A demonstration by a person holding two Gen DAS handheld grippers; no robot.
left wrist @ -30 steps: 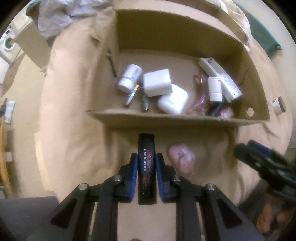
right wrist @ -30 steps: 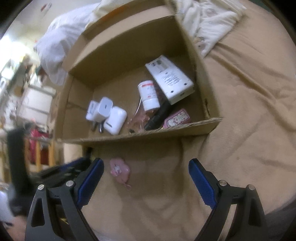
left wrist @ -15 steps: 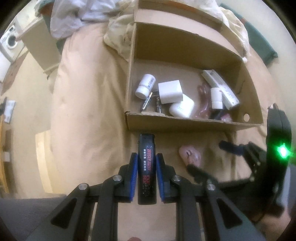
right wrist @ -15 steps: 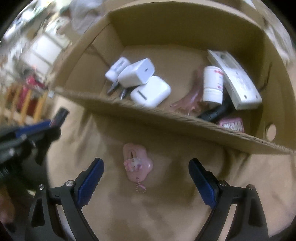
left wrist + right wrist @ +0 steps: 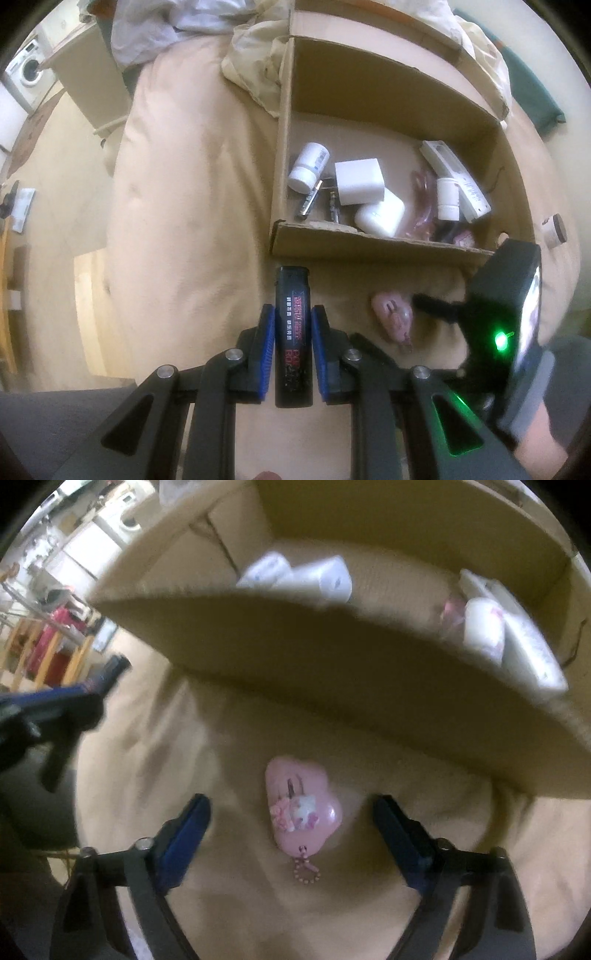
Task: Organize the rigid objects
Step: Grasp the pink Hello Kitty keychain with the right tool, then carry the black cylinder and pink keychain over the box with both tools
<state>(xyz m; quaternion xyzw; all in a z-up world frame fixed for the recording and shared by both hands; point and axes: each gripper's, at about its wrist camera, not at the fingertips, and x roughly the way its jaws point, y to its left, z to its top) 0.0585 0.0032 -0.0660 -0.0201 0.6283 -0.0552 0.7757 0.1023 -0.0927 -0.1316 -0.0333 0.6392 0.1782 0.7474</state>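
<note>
The pink heart charm (image 5: 301, 808) lies on the bed just before the cardboard box (image 5: 332, 672), centred between the open jaws of the right gripper (image 5: 291, 819), its chain end pointing back toward that gripper. The left gripper (image 5: 293, 332), farther off, has its jaws closed on a black lighter (image 5: 293, 328).

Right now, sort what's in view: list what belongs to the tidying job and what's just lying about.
Job:
- black lighter, clamped in the left tongs
- pink heart keychain, on the bedcover between the open right tongs
- cardboard box holding the sorted items

Lying about:
- crumpled cream cloth
- washing machine
- small round tin
</note>
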